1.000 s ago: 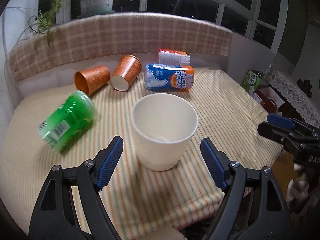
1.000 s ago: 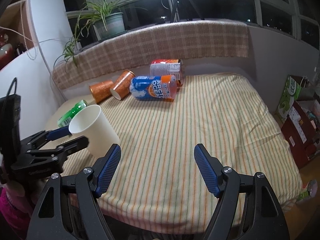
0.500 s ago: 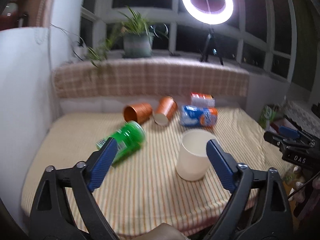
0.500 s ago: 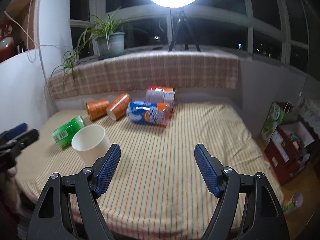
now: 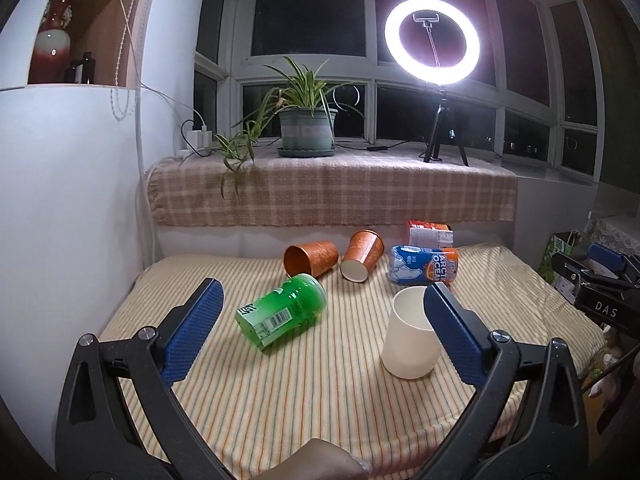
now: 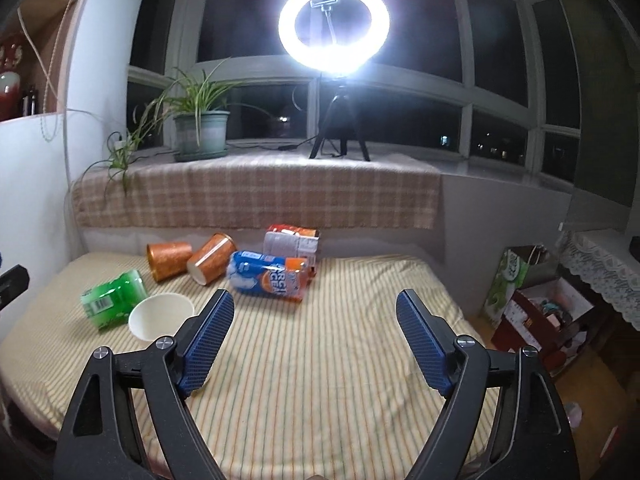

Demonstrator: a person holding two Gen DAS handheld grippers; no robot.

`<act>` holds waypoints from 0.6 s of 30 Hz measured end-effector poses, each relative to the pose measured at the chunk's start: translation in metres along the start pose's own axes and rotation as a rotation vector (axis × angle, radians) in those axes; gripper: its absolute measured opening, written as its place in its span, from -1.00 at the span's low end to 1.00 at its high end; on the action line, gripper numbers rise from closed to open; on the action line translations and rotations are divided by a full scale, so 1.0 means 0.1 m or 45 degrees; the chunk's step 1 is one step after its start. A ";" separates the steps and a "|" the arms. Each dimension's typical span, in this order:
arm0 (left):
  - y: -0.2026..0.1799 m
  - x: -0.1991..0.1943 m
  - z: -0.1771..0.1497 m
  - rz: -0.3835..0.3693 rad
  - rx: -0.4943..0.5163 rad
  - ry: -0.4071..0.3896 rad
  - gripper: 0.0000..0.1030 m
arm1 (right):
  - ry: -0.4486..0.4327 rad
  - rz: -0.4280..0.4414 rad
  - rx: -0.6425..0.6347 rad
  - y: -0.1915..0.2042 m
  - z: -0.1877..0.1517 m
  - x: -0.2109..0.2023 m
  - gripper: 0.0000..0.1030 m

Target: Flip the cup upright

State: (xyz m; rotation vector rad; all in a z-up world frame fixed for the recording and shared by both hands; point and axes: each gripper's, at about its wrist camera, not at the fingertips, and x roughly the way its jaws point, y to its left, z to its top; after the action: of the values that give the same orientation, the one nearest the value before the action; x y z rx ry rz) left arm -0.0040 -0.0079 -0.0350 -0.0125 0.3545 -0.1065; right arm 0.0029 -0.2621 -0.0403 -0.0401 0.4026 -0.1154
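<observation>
A white paper cup [image 5: 409,340] stands upright, mouth up, on the striped tablecloth [image 5: 320,392]. It also shows in the right wrist view [image 6: 160,317] at the left. My left gripper [image 5: 320,332] is open and empty, pulled back above the table's near edge; its right finger overlaps the cup in the view without touching it. My right gripper [image 6: 314,336] is open and empty, over the cloth to the right of the cup. It shows side-on in the left wrist view [image 5: 600,280] at the far right.
A green can [image 5: 284,314] lies on its side left of the cup. Two copper cups [image 5: 312,258] [image 5: 362,254], a blue bottle [image 5: 424,266] and a carton [image 5: 430,234] lie at the back. A plant pot [image 5: 306,132] and ring light [image 5: 432,42] stand on the sill.
Both grippers have drawn back and tilted up from the table. The left one, which framed the upright cup closely, is now well away from it. The cup has stayed upright.
</observation>
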 end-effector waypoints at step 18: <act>-0.09 -0.14 0.04 0.083 0.085 -0.058 1.00 | -0.048 -0.026 0.019 -0.01 0.05 -0.07 0.64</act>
State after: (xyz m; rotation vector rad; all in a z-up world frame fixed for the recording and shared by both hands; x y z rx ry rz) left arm -0.0168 -0.0158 -0.0265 0.0626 0.3052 -0.0532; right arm -0.0016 -0.2621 -0.0332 -0.0317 0.3637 -0.1379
